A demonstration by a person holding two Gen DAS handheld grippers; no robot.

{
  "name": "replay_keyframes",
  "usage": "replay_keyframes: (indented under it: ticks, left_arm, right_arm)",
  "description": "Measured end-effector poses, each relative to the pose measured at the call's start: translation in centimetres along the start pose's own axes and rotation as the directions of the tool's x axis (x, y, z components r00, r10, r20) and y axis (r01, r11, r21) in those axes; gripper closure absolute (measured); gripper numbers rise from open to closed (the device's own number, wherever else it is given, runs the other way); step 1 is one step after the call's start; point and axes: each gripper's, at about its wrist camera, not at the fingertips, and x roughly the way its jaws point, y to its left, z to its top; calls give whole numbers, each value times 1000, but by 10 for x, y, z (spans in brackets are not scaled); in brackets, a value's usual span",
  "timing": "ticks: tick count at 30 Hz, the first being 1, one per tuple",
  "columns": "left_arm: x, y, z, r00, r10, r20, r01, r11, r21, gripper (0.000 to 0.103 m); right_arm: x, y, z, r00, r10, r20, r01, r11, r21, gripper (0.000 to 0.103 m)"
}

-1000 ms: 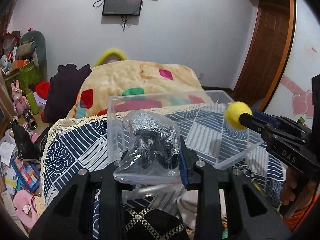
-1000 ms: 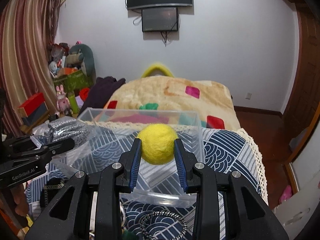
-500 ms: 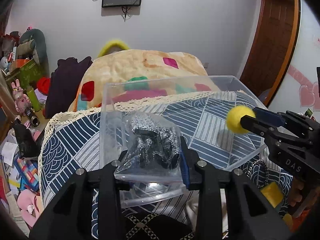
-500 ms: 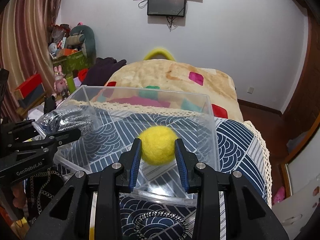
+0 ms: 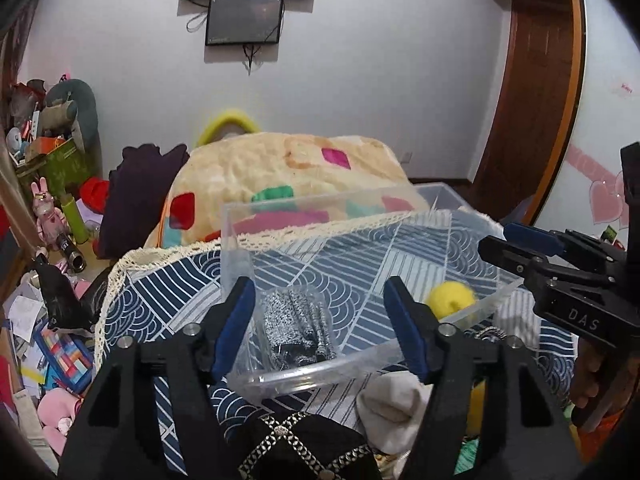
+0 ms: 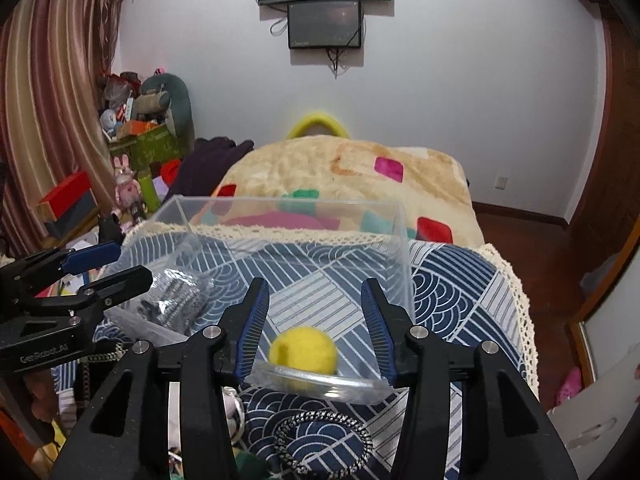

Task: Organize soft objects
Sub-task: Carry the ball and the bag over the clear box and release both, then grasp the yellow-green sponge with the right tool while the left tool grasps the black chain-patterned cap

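My left gripper (image 5: 320, 320) hangs over the near left end of the clear plastic bin (image 5: 472, 308), its jaws just opened wide and standing apart, with nothing pressed between the blue pads. Directly below that gap the clear bag of silver-grey fabric (image 5: 298, 328) lies on the floor of the bin, against its near wall. In the right wrist view the same bag (image 6: 176, 300) shows through the left wall of the bin (image 6: 402, 256), and my left gripper (image 6: 116, 264) comes in from the left edge just above it.

The bin sits on a blue-and-white patterned cloth (image 5: 160, 300) with a lace border, and its far wall lines up with that lace edge. Toward the right end of the bin rests the yellow felt ball (image 5: 450, 298), on the bin floor close to the near wall. My right gripper (image 6: 316, 320) is above it, jaws also just spread and clear of the ball (image 6: 303, 350) on both sides; the ball lies loose between and below the pads. Seen from the left wrist, my right gripper (image 5: 500, 240) reaches in over the right rim.

Outside the bin, in front of its near wall, a braided black-and-white loop (image 6: 324, 436) lies on the cloth, and beside it what may be a white sock (image 5: 394, 408), though the edge of the view is too distorted to be sure.
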Motion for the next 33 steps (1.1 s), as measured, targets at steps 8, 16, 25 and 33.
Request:
replay_keyframes:
  ticks: [8, 16, 25, 33]
  left_arm:
    - [-45, -1, -5, 995, 7, 104, -8, 1000, 8, 12]
    - [-71, -2, -29, 993, 2, 121, -3, 1000, 11, 1]
    - [-57, -2, -71, 1000, 7, 15, -7, 1000, 1, 0]
    - [-33, 10, -104, 996, 2, -89, -8, 998, -69, 0]
  right_arm:
    - [-37, 7, -1, 994, 1, 105, 0, 1000, -15, 43]
    - [-60, 16, -15, 988, 38, 151, -35, 999, -22, 37]
    - [-57, 24, -46, 992, 66, 107, -64, 998, -29, 37]
    - [-38, 26, -73, 995, 95, 24, -95, 995, 4, 37]
